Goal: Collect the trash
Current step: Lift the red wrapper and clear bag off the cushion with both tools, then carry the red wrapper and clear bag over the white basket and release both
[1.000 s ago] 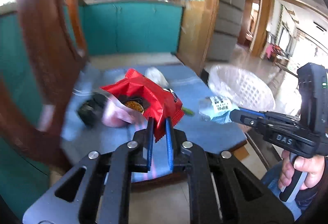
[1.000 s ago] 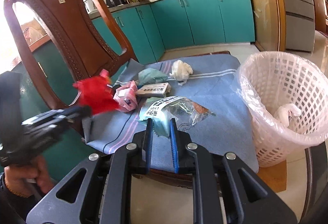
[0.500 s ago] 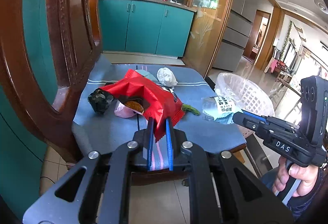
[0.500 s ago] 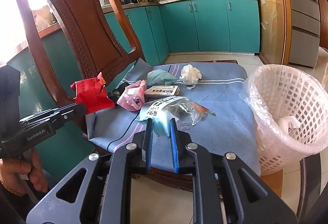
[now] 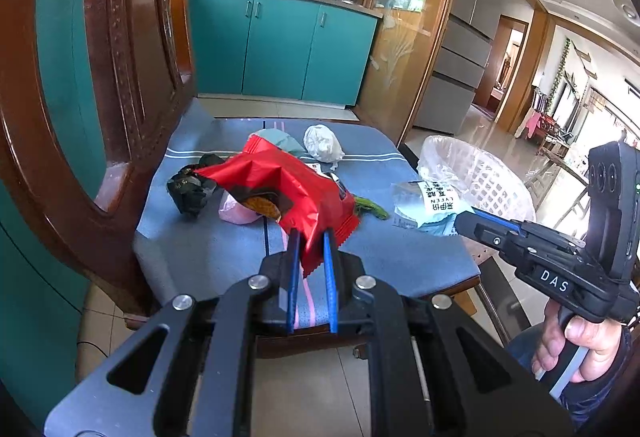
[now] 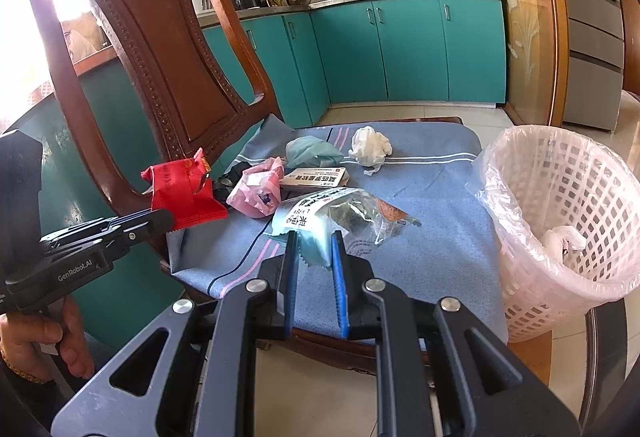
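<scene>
Lined white basket (image 6: 560,197) beside chair seat cushion (image 6: 440,221), loose litter on the cushion. Left tongs (image 5: 311,245) pinched on crimped edge of red wrapper (image 5: 280,181), raised above cushion; right tongs (image 6: 314,249) pinched on corner of clear snack bag (image 6: 340,213). Both judged light, crinkly, slippery film; best gripped at sealed seams

My left gripper (image 5: 310,249) has blue pads on black, pinching a red wrapper (image 5: 280,185); my right gripper (image 6: 314,251) pinches a pale teal and clear packet (image 6: 320,217). At two o'clock stands a white lattice basket (image 6: 568,205); the cushion (image 6: 432,197) is blue, striped white and pink.
</scene>
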Demonstrator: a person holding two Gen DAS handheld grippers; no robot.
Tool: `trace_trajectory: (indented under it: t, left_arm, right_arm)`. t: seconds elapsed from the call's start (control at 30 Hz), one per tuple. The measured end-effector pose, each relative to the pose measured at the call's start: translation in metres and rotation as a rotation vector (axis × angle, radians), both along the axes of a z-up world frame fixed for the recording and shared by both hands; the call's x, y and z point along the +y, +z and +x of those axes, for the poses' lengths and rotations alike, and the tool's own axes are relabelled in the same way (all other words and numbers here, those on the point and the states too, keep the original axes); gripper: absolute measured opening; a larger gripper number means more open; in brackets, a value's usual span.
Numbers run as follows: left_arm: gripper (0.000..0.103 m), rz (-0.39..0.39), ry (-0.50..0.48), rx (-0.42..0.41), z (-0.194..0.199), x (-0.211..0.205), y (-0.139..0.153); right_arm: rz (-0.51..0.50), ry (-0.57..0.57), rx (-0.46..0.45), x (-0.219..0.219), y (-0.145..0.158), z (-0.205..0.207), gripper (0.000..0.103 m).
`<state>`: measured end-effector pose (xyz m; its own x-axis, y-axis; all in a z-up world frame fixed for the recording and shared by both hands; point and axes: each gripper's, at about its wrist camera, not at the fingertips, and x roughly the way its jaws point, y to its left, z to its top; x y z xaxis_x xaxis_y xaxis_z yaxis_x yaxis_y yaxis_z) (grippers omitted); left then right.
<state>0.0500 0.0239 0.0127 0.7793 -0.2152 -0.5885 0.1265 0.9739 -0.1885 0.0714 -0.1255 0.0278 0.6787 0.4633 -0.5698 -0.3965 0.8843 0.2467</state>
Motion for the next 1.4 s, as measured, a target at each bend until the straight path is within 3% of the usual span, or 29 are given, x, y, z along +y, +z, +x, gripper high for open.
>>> trace_trajectory:
  t: [0.93, 1.07, 1.2, 1.27, 1.33, 1.4]
  left_arm:
    - [0.013, 0.002, 0.003, 0.0, -0.001, -0.003, 0.0]
    - [0.013, 0.0, 0.001, 0.003, -0.001, -0.002, -0.001]
    - [0.012, -0.002, -0.004, 0.004, -0.001, -0.003, -0.002]
    - [0.013, 0.002, -0.012, 0.006, 0.0, -0.004, -0.003]
    - [0.013, 0.004, -0.017, 0.007, 0.0, -0.005, -0.003]
    - [0.012, 0.007, -0.019, 0.009, 0.001, -0.006, -0.003]
  right_arm:
    - [-0.003, -0.02, -0.02, -0.004, 0.003, 0.001, 0.016]
    - [-0.002, -0.145, -0.108, -0.033, 0.019, 0.007, 0.016]
    - [0.031, -0.384, -0.15, -0.094, 0.03, 0.024, 0.017]
    - [0.028, -0.505, -0.122, -0.12, 0.024, 0.032, 0.022]
    - [0.039, -0.606, -0.048, -0.14, 0.01, 0.039, 0.065]
    - [0.124, -0.653, -0.028, -0.152, 0.007, 0.033, 0.071]
